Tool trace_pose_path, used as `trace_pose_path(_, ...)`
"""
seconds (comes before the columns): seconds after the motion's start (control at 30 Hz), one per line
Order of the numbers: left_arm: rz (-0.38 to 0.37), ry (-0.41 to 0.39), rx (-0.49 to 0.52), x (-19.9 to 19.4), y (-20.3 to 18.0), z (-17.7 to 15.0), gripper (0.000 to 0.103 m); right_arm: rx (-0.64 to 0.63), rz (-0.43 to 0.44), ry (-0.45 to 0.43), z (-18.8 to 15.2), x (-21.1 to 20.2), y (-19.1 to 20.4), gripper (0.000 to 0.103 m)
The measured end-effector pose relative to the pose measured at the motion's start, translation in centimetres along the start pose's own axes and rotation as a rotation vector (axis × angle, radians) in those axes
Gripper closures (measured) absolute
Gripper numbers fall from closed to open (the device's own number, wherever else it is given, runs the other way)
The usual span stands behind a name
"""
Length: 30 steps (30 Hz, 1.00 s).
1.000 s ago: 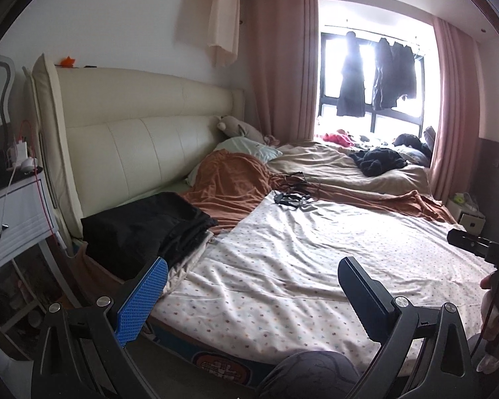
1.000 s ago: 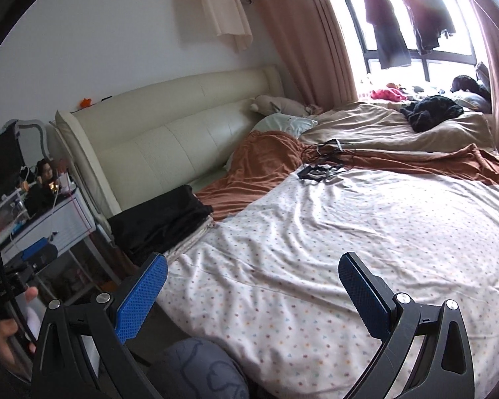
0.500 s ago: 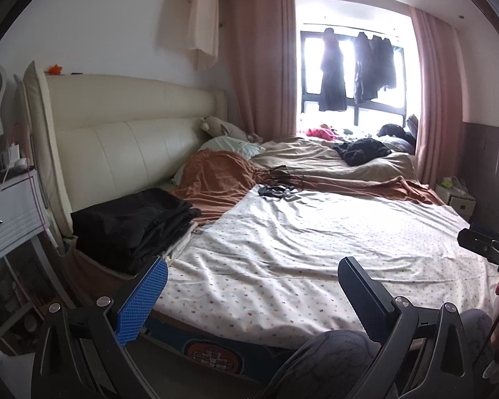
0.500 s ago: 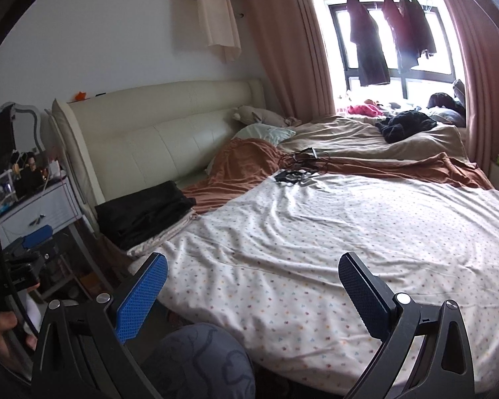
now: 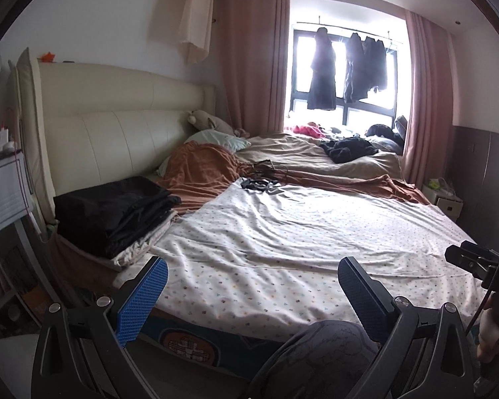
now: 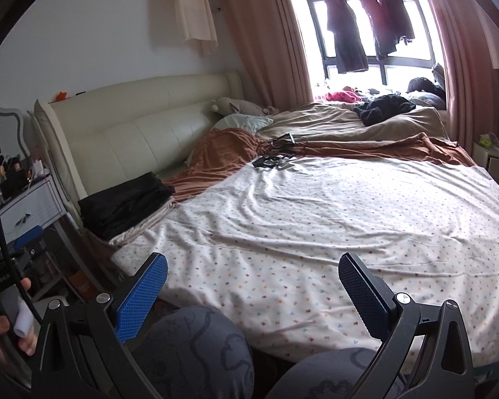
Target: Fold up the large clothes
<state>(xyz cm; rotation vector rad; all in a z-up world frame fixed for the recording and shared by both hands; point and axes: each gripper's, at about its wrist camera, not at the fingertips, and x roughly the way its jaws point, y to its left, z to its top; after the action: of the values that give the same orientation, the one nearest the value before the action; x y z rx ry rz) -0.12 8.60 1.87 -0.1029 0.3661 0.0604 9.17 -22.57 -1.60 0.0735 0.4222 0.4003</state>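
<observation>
Both claws held spread and empty above the bed edge.
Left claw (image 5: 252, 294) and right claw (image 6: 252, 294) are seen over grey-clad knees (image 6: 196, 349); beyond, dotted sheet (image 5: 299, 232) is spread on the bed; folded black clothes (image 5: 113, 209) are stacked by the headboard (image 5: 116, 133).

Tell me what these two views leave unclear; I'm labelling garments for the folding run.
- Folded black stack: how many pieces, and what kind, is hidden by its own folds in both views.
- Hanging dark clothes: backlit by the window, detail lost.
- Dark heap on the far bed: too small to identify.
- Tangle of cords: too small.
</observation>
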Motion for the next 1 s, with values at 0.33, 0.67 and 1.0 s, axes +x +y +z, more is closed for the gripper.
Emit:
trace_pose_path(0.33, -0.010, -0.010, -0.009, -0.1, -0.3, 0.1, 0.000, -0.001, 0.016, -0.001, 0.3, 0.1, -0.1, 0.000)
trace_pose_path(0.67, -0.005, -0.015, -0.011, -0.6, -0.4, 0.4, 0.000, 0.012, 0.027, -0.006, 0.2, -0.1, -0.5, 0.000)
trace_pose_path(1.0, 0.004, -0.026, -0.010, -1.0, -0.2, 0.6, 0.000, 0.000, 0.038, -0.006, 0.3, -0.4, 0.2, 0.000)
